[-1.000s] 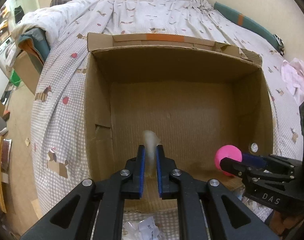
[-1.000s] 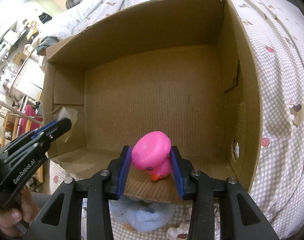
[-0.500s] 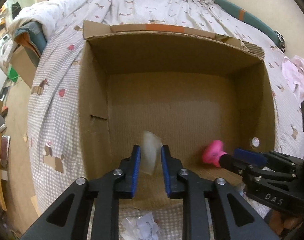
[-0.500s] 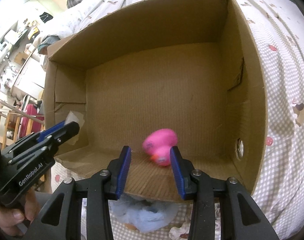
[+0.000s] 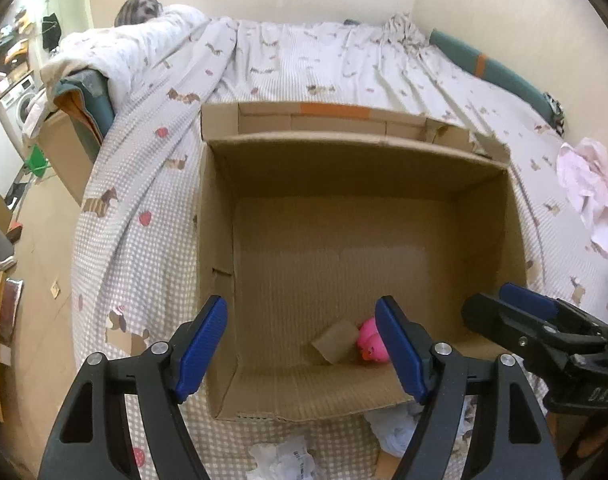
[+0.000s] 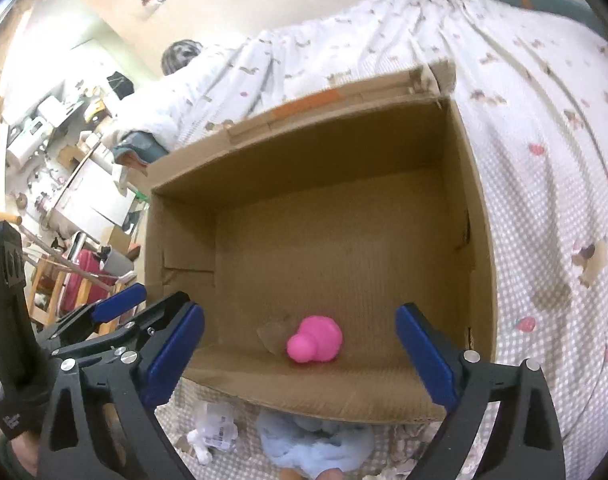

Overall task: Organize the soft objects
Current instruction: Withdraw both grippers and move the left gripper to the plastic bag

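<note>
An open cardboard box [image 5: 220, 264] [image 6: 475, 240] sits on a bed. On its floor near the front wall lie a pink rubber duck [image 5: 371, 340] [image 6: 315, 339] and, touching it, a small pale translucent soft piece [image 5: 335, 340] [image 6: 272, 334]. My left gripper [image 5: 302, 346] hovers above the box's front edge, its jaws opening, nothing between the pads. My right gripper [image 6: 300, 354] [image 5: 503, 312] hangs beside it to the right, jaws opening wide, also with nothing in them. Both objects lie loose well below the fingers.
A checked bedspread [image 5: 304, 64] covers the bed around the box. A pale blue soft thing [image 6: 319, 444] and a crumpled white wrapper [image 5: 284, 460] [image 6: 212, 432] lie in front of the box. Pink cloth [image 5: 587, 184] lies at the right. Furniture stands beside the bed on the left.
Both grippers let go: the left released the pale piece, the right the pink duck, and both dropped to the box floor. Both grippers rose and their jaws spread wide.
</note>
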`<state>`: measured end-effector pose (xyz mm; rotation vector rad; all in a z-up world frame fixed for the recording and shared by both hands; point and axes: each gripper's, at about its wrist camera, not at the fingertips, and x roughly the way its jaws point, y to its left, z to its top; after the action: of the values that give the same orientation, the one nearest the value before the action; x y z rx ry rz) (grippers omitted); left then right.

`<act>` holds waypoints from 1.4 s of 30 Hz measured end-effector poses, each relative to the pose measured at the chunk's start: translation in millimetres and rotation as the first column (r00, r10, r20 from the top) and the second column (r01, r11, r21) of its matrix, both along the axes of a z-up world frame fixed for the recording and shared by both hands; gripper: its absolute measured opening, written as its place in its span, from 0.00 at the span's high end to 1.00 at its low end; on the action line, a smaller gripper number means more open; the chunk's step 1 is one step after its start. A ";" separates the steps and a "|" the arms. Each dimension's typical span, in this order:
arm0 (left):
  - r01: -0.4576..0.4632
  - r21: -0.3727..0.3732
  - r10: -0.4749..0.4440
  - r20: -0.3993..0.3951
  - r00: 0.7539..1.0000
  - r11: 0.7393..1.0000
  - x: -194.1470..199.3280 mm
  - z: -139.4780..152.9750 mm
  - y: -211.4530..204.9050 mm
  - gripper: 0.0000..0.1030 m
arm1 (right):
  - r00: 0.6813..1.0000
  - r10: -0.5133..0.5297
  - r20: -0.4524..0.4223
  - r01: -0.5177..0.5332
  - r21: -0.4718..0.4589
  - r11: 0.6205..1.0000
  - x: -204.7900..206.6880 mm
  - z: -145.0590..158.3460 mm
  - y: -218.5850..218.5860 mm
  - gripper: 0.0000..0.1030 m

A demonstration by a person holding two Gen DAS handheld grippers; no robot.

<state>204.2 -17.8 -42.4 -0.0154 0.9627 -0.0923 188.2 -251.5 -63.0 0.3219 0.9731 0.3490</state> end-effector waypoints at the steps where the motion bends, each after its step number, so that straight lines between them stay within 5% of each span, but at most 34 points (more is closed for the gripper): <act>1: -0.001 0.000 0.001 0.006 1.000 1.000 -1.0 2.0 1.1 0.28 | 1.000 -0.003 0.015 0.003 -0.015 1.000 -2.1 2.7 0.2 0.00; 9: -0.077 0.061 0.076 0.019 0.997 0.995 -18.3 13.3 13.7 0.28 | 0.998 -0.047 0.049 0.048 -0.021 0.999 -13.2 15.2 -11.1 0.00; 13: -0.098 0.030 0.097 0.025 0.995 0.995 -31.2 20.7 27.1 0.27 | 0.996 -0.058 0.068 0.060 -0.027 0.998 -23.0 22.1 -13.9 0.00; 24: -0.236 -0.010 0.236 0.018 0.972 0.972 -75.3 22.7 66.1 0.02 | 0.994 -0.078 0.072 0.082 -0.060 0.995 -57.5 27.2 -25.2 0.00; 42: -0.184 0.064 0.191 -0.122 0.974 0.981 -103.9 -7.1 66.1 0.01 | 0.995 -0.100 -0.006 0.099 -0.124 0.987 -99.9 11.4 -36.1 0.00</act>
<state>100.2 48.4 -49.5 -0.0642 1.0872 0.1097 88.3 -287.7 -51.7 0.2590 0.9818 0.1951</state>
